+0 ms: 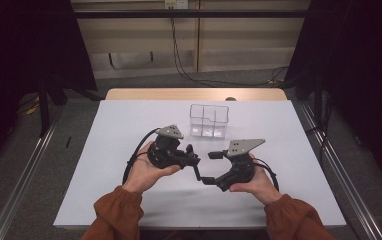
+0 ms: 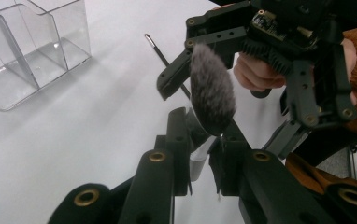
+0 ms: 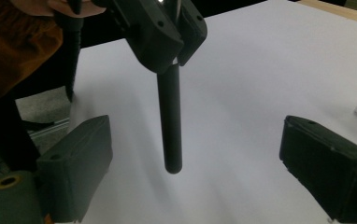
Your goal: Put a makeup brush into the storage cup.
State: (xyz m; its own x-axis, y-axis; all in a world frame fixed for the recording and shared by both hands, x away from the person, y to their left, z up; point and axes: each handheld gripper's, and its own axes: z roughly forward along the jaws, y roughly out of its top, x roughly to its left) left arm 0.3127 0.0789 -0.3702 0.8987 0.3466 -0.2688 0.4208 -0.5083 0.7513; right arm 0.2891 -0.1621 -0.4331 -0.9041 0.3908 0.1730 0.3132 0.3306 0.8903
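Left gripper (image 1: 195, 161) is shut tight on a makeup brush (image 2: 210, 95). Its two black jaws pinch the brush at the shiny metal part, just under the fluffy grey hair. In the left gripper view the hair sticks up above the jaws. In the right gripper view the brush's black handle (image 3: 170, 116) hangs down from those jaws, and its round end stays up off the white tabletop (image 1: 129, 120).

Right gripper (image 1: 212, 167) has its jaws wide apart, and they squeeze nothing. From the right gripper view, the handle hangs between the two open jaws but touches neither one. Both grippers sit close together, tips facing each other, above the middle of the tabletop and a little nearer the front edge. A person in orange sleeves holds one gripper in each hand.

A clear plastic box (image 1: 208, 120) with little rooms inside stands on the tabletop, closer to the back edge and just past the grippers. In the left gripper view a thin dark stick (image 2: 160, 52) lies flat on the tabletop near the box, partly hidden behind the right gripper. I cannot tell what kind of stick it is.
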